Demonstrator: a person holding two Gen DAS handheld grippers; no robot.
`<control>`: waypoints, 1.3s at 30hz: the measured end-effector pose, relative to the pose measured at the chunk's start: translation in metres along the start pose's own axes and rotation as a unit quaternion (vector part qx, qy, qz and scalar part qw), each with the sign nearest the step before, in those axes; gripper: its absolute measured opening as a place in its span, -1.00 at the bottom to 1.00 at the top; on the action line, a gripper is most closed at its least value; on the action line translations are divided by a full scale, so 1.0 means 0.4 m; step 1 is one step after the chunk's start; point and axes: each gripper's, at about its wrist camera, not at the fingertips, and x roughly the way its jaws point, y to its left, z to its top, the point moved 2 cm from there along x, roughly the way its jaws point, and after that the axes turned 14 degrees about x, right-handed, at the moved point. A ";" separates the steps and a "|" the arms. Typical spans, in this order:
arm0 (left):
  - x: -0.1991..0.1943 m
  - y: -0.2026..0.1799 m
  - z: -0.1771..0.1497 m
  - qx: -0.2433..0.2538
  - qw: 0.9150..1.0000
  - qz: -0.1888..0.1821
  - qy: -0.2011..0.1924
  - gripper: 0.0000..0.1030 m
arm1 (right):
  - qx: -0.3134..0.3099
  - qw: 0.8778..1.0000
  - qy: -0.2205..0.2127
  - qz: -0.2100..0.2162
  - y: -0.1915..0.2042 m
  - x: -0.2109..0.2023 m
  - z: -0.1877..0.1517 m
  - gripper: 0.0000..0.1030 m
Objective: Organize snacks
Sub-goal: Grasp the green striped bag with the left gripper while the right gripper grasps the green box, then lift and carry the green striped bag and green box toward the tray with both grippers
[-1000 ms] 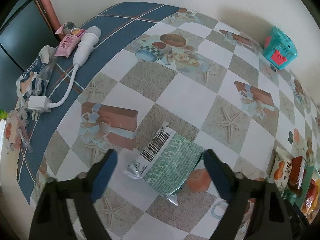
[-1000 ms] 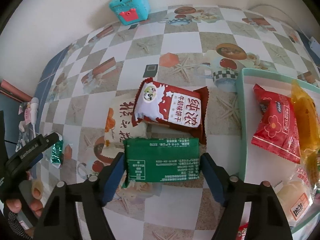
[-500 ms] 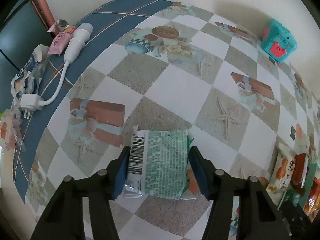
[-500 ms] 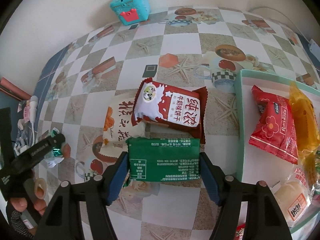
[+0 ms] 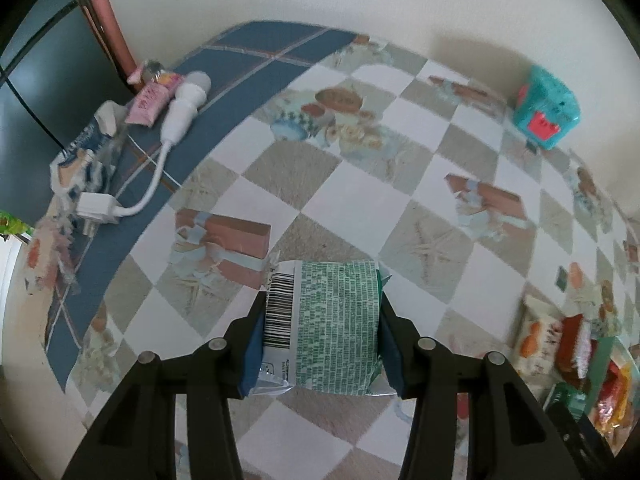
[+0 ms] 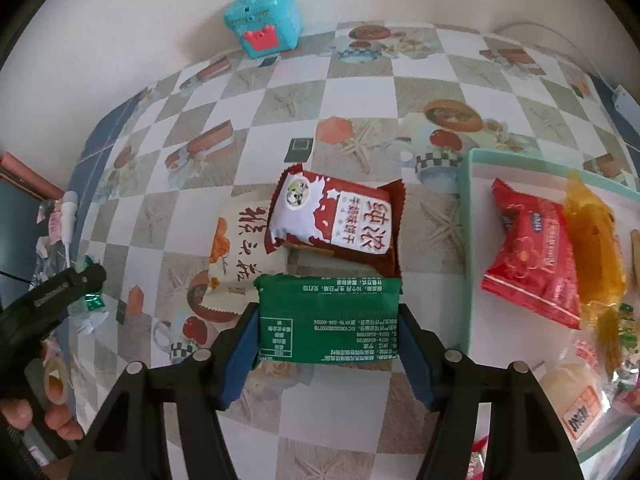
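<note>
My left gripper (image 5: 320, 344) is shut on a light green snack packet (image 5: 332, 324) with a barcode, held just above the checked tablecloth. My right gripper (image 6: 328, 336) is shut on a dark green snack packet (image 6: 329, 318). Beyond it lie a red-and-white milk biscuit packet (image 6: 332, 216) and a cream packet (image 6: 240, 248). A mint tray (image 6: 466, 240) at the right holds a red packet (image 6: 532, 256), an orange packet (image 6: 592, 248) and others. The left gripper with its packet shows at the left of the right wrist view (image 6: 86, 280).
A teal toy box (image 6: 262, 14) stands by the wall, also in the left wrist view (image 5: 546, 110). A white plug and cable (image 5: 160, 156), a pink tube (image 5: 152, 100) and wrappers lie at the table's far left edge.
My left gripper closed on the light green packet and lifted it slightly. My right gripper closed on the dark green packet.
</note>
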 end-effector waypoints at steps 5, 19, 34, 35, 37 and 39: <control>-0.090 -0.027 -0.008 0.007 1.000 -0.007 -0.027 -0.01 | 0.008 1.000 -0.018 0.013 -0.014 -0.069 0.004 0.32; -0.263 -0.106 -0.074 0.007 0.995 -0.063 -0.078 0.00 | 0.052 0.997 -0.053 0.034 -0.110 -0.204 -0.016 0.32; -0.336 -0.344 -0.103 0.090 0.987 -0.098 -0.091 0.00 | 0.160 0.982 -0.096 -0.014 -0.382 -0.303 0.031 0.32; -0.342 -0.366 -0.106 0.099 0.986 -0.096 -0.092 0.00 | 0.169 0.981 -0.097 -0.016 -0.404 -0.306 0.036 0.32; -0.354 -0.411 -0.115 0.118 0.984 -0.100 -0.093 0.00 | 0.189 0.977 -0.099 -0.020 -0.451 -0.312 0.045 0.32; -0.364 -0.456 -0.124 0.134 0.981 -0.110 -0.092 0.00 | 0.210 0.972 -0.104 -0.028 -0.503 -0.321 0.053 0.32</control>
